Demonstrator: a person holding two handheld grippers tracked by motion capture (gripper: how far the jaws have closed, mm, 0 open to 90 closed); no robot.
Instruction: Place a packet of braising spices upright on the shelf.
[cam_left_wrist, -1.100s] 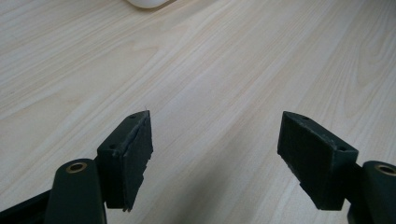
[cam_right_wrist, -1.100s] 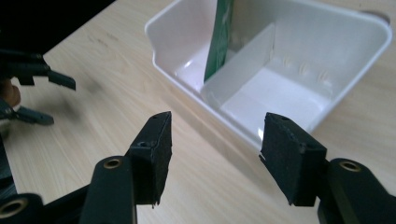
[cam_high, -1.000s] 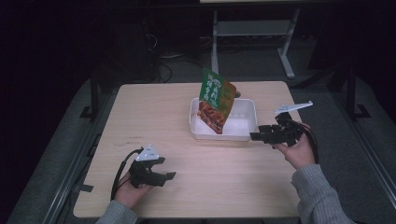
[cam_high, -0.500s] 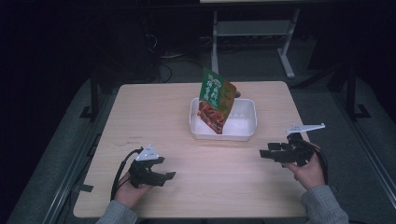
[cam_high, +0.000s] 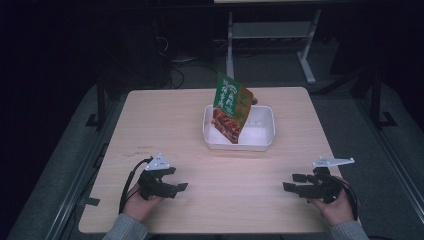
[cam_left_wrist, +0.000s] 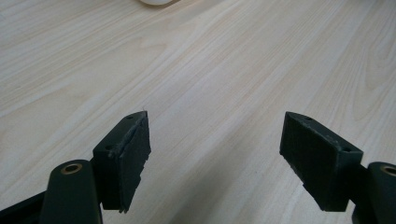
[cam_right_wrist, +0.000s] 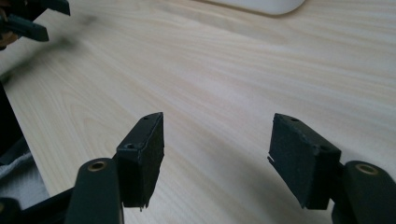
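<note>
Table: my work surface is a pale wood-grain tabletop (cam_high: 220, 145), squarish with rounded corners, filling the middle of the high view
Room: dark all round; a grey floor shows at both sides of the frame, and a light metal frame leg (cam_high: 306, 52) stands at upper centre behind the table
Tub: a white, shallow, rounded-rectangle tub (cam_high: 262, 131) sits right of centre in the upper half of the tabletop, well inside the far edge
Pouch: a glossy green and orange food pouch (cam_high: 231, 107) stands tilted in the left part of the tub, its top leaning up and left over the rim
My left gripper: my left gripper (cam_high: 176, 182) lies at lower left of the high view, near the front edge, my hand (cam_high: 139, 201) behind it; in the left gripper view its jaws stand wide apart with bare wood between, grasping nothing
My right gripper: my right gripper (cam_high: 292, 183) lies at lower right, near the front and right edges; in the right gripper view its jaws are spread over bare wood, released
Open room: a broad bare band of tabletop runs between my two grippers and up to the tub
Jaw pads: matt black, blocky, slightly rough at the edges
</note>
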